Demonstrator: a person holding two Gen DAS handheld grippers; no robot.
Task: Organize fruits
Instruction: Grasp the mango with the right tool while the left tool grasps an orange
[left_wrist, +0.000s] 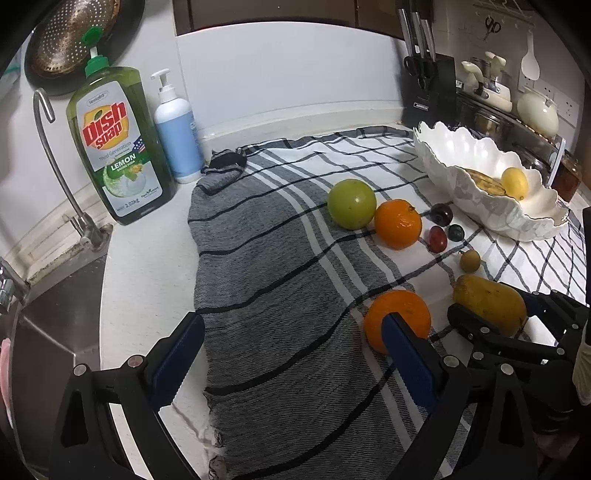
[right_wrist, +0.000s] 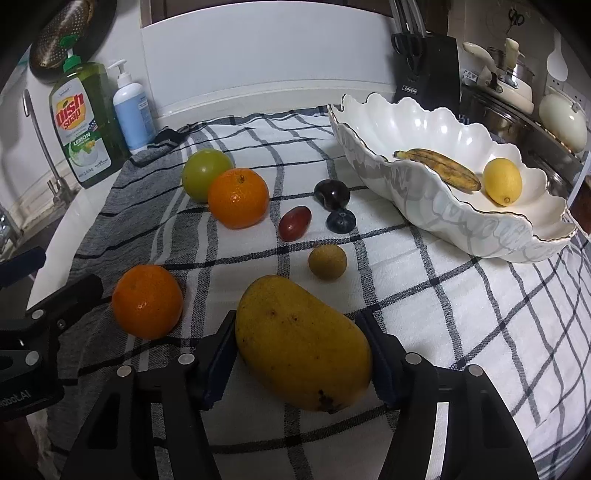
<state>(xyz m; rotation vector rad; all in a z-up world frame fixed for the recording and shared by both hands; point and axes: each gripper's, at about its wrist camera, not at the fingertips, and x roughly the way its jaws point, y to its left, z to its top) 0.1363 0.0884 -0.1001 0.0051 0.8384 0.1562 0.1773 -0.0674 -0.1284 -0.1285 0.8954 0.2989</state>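
A yellow mango (right_wrist: 301, 341) lies on the checked cloth (right_wrist: 443, 295), and my right gripper (right_wrist: 298, 332) is shut on it, a pad against each side. My left gripper (left_wrist: 295, 350) stands open over the grey part of the cloth, nothing between its fingers. An orange (left_wrist: 397, 317) lies just past its right finger, partly hidden by it. Farther back lie a green apple (right_wrist: 205, 173), a second orange (right_wrist: 238, 197), a dark plum (right_wrist: 332, 194), a red grape (right_wrist: 294, 223), a blueberry (right_wrist: 341, 220) and a small brown longan (right_wrist: 327, 261). The white scalloped bowl (right_wrist: 424, 206) holds a banana (right_wrist: 439, 168) and a lemon (right_wrist: 502, 181).
A green dish soap bottle (left_wrist: 118, 147) and a blue pump bottle (left_wrist: 175, 125) stand at the back left beside the tap (left_wrist: 62, 173) and sink (left_wrist: 55, 314). A black knife block (left_wrist: 430, 86) and pots (left_wrist: 495, 88) stand behind the bowl.
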